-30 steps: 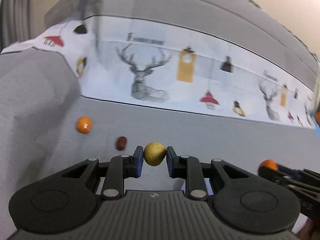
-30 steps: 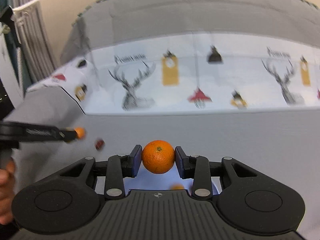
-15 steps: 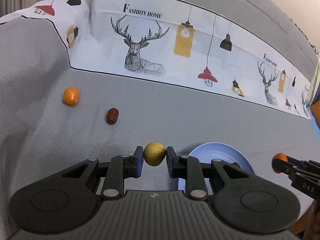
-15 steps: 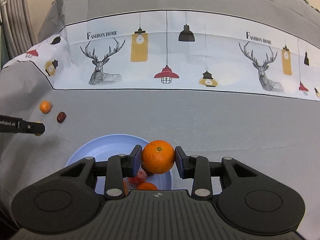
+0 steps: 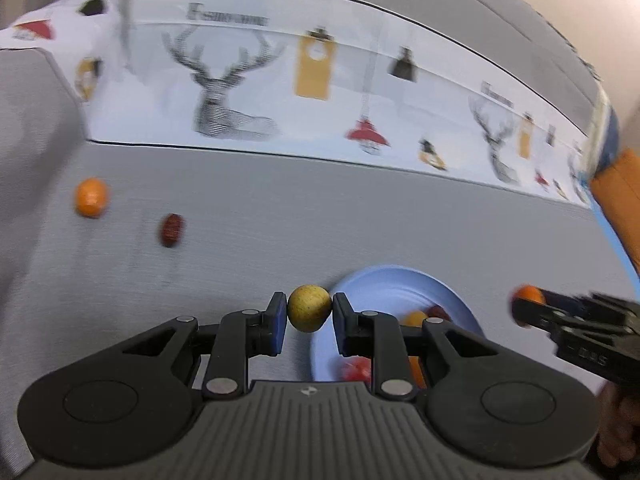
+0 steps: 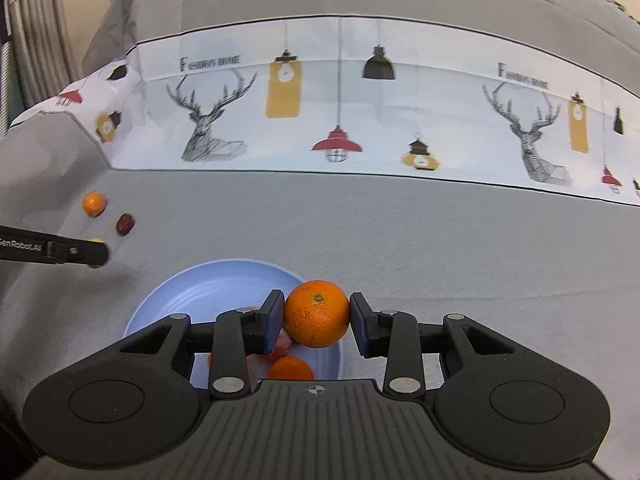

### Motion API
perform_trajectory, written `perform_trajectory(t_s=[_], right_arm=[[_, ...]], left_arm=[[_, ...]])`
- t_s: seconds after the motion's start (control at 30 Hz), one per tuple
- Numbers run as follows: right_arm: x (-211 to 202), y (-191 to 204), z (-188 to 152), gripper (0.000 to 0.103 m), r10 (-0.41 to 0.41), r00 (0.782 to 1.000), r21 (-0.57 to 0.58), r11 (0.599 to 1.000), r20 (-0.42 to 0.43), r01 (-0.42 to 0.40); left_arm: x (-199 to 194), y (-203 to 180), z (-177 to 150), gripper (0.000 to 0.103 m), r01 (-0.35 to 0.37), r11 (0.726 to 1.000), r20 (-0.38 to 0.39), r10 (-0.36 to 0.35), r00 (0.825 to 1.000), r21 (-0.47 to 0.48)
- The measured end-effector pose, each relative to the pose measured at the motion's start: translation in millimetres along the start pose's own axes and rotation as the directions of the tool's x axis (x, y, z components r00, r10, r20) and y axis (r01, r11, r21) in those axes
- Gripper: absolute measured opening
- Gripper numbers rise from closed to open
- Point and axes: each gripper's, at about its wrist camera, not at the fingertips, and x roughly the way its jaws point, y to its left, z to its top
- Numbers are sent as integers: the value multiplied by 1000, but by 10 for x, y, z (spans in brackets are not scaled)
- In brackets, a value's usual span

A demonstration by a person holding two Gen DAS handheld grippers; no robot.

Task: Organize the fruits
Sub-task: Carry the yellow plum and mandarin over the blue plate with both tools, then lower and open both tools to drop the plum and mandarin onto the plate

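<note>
Fruits split between cloth, plate and grippers.

Left wrist view: yellow-green round fruit (image 5: 309,308) pinched between the blue pads of the left gripper (image 5: 309,314), jaws narrowed to its width, contact on both sides, fruit right at the fingertips. Held above the grey tablecloth (image 5: 360,220), just left of the rim of the light-blue plate (image 5: 384,284); probably carried there for dropping among the pieces already in the plate. Looks not quite over the plate yet, so a small shift rightward likely needed before release. Small orange fruit (image 5: 91,197) and dark red date-like fruit (image 5: 171,230) lying loose on the cloth, well apart from the gripper, up and to the left; judged as the ones left to collect. Right gripper (image 5: 528,306) visible at the right edge with something orange at its tip. View blurred, fine detail uncertain.

Right wrist view: orange (image 6: 317,314) clamped between the pads of the right gripper (image 6: 317,316), jaws set to its width, stem end upward. Hangs over the near-right rim of the plate (image 6: 216,280), above another orange fruit (image 6: 290,368) and some reddish pieces (image 6: 286,340) partly hidden by the fingers; position suits a release into the plate. Risk: a round fruit let go near the rim could roll out onto the cloth. Left gripper (image 6: 94,254) seen side-on at the left edge, beside the plate, a yellowish sliver at its tip. Small orange fruit (image 6: 94,203) and date-like fruit (image 6: 125,224) beyond it on the cloth.
</note>
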Motion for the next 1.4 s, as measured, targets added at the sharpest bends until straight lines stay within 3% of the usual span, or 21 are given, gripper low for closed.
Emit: perform_trajectory(t_s=[0.23,0.5,1.4], right_arm=[[28,82,-1,37,18,1000,-26,999,-13,-18],[126,166,-50,37,86,992,-60,994,-91,-92],[116,247,-63,37,94,991,-102,989,-92,-104]], left_arm=[[122,-374,-156,27,143,973,-83,-130,988,182],[235,-657,-363,27,214,923,-156,-172,973,321],[218,-674,-345,27,222,918,-147,-182,972,328]])
